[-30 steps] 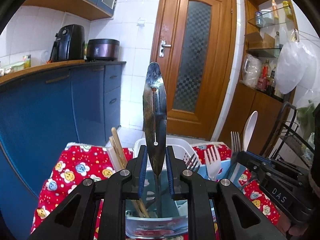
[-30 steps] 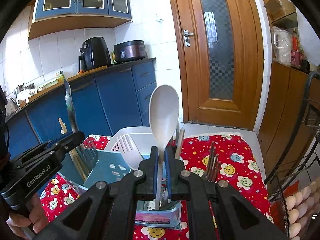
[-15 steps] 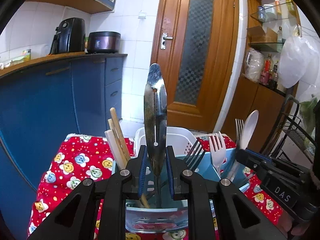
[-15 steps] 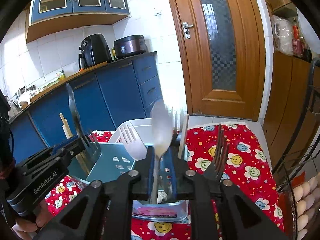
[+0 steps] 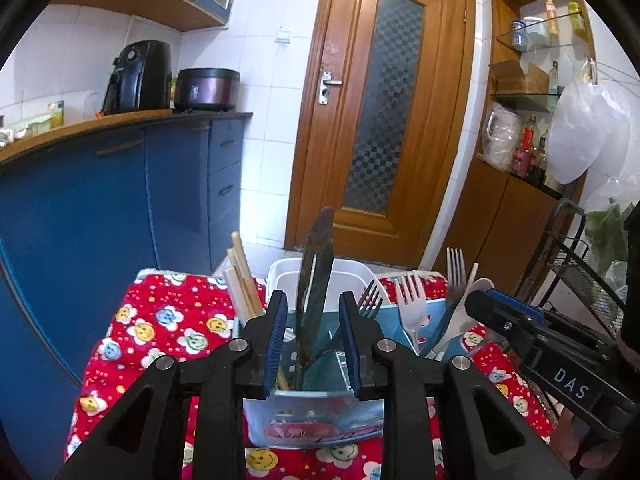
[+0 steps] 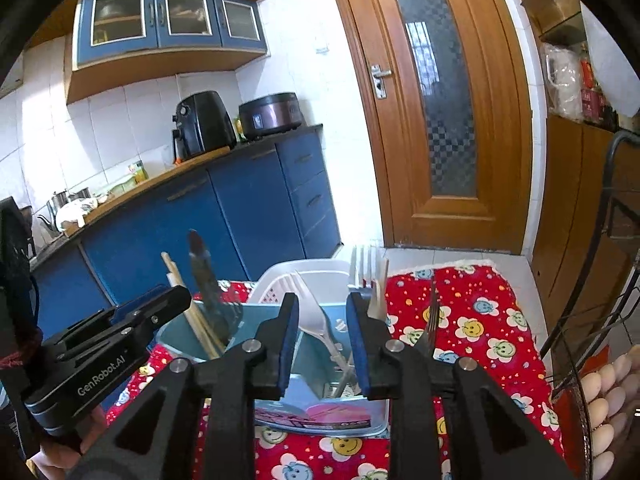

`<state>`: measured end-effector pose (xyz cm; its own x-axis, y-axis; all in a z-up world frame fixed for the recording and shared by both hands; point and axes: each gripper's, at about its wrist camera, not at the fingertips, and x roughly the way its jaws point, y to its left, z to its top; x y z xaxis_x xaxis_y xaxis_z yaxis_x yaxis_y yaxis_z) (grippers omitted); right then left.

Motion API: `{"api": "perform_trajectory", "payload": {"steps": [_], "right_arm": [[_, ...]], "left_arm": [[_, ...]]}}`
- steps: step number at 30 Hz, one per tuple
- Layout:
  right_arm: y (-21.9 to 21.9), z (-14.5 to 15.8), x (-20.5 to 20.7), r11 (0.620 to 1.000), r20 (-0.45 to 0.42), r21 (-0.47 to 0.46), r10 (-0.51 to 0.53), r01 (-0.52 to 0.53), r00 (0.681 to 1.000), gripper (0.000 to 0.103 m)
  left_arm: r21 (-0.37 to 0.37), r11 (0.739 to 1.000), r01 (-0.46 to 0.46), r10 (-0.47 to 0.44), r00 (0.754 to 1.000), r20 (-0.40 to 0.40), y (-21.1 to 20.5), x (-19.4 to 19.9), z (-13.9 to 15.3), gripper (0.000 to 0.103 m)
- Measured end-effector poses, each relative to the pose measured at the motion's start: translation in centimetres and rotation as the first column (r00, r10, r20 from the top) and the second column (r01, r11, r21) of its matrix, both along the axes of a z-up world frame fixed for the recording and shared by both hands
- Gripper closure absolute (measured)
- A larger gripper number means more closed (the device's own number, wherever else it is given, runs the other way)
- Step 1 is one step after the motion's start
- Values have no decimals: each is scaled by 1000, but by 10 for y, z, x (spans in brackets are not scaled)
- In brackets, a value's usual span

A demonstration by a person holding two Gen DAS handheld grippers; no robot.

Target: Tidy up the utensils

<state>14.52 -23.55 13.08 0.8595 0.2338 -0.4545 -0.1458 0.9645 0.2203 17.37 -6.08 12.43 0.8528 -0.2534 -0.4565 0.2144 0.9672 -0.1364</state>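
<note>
A red tablecloth [image 5: 160, 320] printed with smiley flowers covers the table, and a light blue utensil holder [image 5: 316, 412] sits on it with a white plastic basket [image 5: 348, 276] just behind. From the left wrist view, going left to right, wooden chopsticks [image 5: 242, 280] lean in the holder's left side, then a dark metal spatula [image 5: 314, 280] stands tilted inside the holder. The left gripper [image 5: 312, 336] frames the spatula with its jaws opening, and the blue pads sit apart from the blade on both sides. Next come a metal fork [image 5: 370, 292], a white plastic fork [image 5: 412, 300] and a white spoon [image 5: 466, 312] standing in the holder. At far right the right gripper [image 6: 322, 336] hovers over the holder's right side, its jaws opening and clear of the white plastic fork between them.
</note>
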Motion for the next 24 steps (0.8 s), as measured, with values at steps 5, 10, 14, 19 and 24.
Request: {"api": "perform_trajectory", "payload": {"steps": [5, 10, 14, 19, 24], "right_arm": [[3, 15, -20, 1000, 33, 4, 7, -7, 999, 75], [7, 25, -44, 1000, 54, 4, 21, -21, 998, 71], [11, 28, -63, 1000, 65, 6, 30, -31, 997, 69], [14, 26, -86, 999, 72, 8, 40, -41, 997, 66], [16, 15, -107, 999, 50, 6, 43, -43, 998, 66]], "left_arm": [[-5, 1000, -14, 14, 1000, 18, 9, -18, 13, 76], [-16, 1000, -21, 22, 999, 29, 19, -36, 24, 76], [-9, 1000, -17, 18, 999, 34, 23, -56, 30, 75], [-5, 1000, -13, 13, 999, 42, 28, -78, 34, 70], [-10, 1000, -23, 23, 999, 41, 35, -102, 31, 67]]}}
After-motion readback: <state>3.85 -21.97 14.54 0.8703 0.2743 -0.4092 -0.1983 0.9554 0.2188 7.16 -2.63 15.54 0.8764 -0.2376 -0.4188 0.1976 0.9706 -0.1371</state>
